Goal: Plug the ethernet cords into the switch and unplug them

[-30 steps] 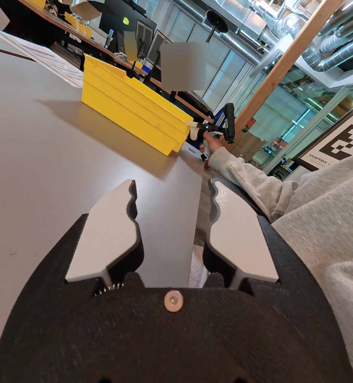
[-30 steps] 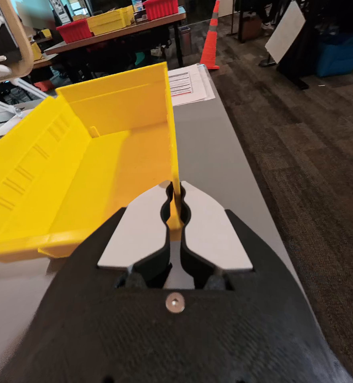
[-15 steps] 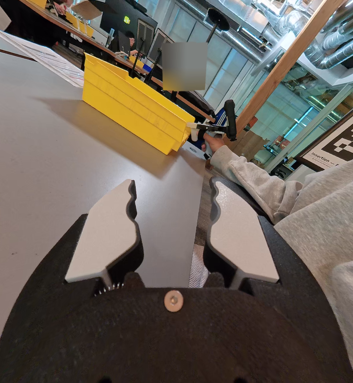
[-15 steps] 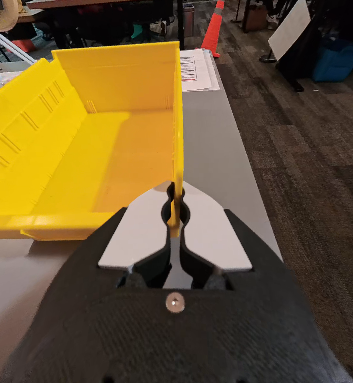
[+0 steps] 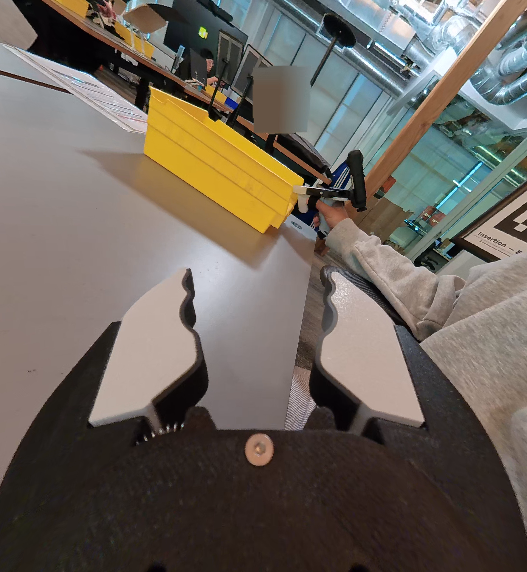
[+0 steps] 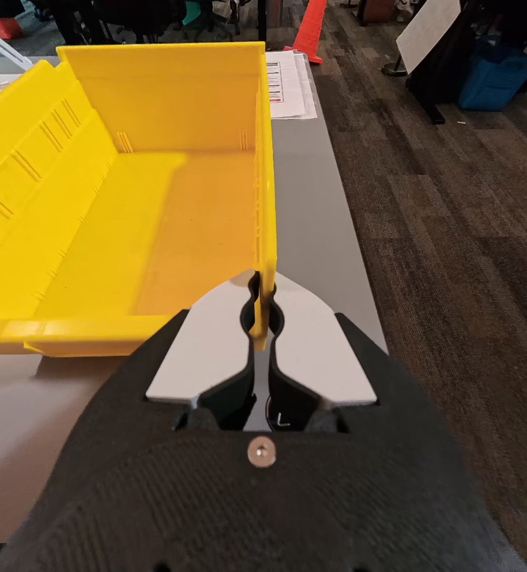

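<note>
1. Left wrist view: the left gripper (image 5: pixel 257 297) is wide open and holds nothing. It sits low over the grey table (image 5: pixel 54 232). Far off, the yellow bin (image 5: pixel 212 164) stands on the table.
2. Right wrist view: the right gripper (image 6: pixel 263 288) pinches the bin's (image 6: pixel 132 216) right wall. No cords or switch show.

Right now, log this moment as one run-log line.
right tongs: shut on yellow bin side wall | left tongs: open, holding nothing, above grey table | bin: empty | ethernet cords, switch: not in view
</note>
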`<action>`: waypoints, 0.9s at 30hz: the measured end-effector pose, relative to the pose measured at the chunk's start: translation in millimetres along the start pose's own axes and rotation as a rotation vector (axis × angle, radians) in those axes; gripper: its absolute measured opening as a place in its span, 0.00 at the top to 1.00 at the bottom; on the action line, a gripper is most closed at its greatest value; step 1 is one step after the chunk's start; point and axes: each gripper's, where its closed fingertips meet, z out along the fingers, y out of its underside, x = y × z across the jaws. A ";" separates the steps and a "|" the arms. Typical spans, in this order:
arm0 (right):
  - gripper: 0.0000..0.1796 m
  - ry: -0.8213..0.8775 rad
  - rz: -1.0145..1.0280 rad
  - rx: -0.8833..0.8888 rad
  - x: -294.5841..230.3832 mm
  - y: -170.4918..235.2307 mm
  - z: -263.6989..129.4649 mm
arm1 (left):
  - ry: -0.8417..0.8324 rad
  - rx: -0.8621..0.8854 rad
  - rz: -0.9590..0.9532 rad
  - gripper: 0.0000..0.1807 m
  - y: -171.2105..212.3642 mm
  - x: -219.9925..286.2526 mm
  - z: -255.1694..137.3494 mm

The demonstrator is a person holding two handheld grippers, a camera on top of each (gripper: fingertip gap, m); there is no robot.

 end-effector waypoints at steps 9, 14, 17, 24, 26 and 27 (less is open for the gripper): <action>0.81 0.128 0.017 0.355 -0.1 -76.9 -57.8 | -0.001 0.002 -0.009 0.56 -0.2 -1.3 -0.4; 0.86 -0.262 -0.079 0.607 -152.5 -139.7 -101.0 | 0.012 0.008 -0.084 0.56 -1.0 -7.7 -0.8; 0.90 -0.614 -0.083 0.569 -268.7 -120.6 -88.3 | 0.012 0.036 -0.131 0.56 -4.1 -12.8 -3.7; 0.90 -1.096 -0.068 0.108 -414.2 -16.5 -54.1 | 0.013 0.068 -0.135 0.55 -7.5 -13.4 -6.7; 0.90 -1.108 -0.067 0.090 -416.6 -12.6 -50.5 | 0.019 0.065 -0.146 0.55 -7.3 -13.9 -6.3; 0.90 -1.108 -0.049 0.078 -414.7 -11.7 -48.5 | 0.024 0.064 -0.154 0.55 -7.1 -14.2 -6.1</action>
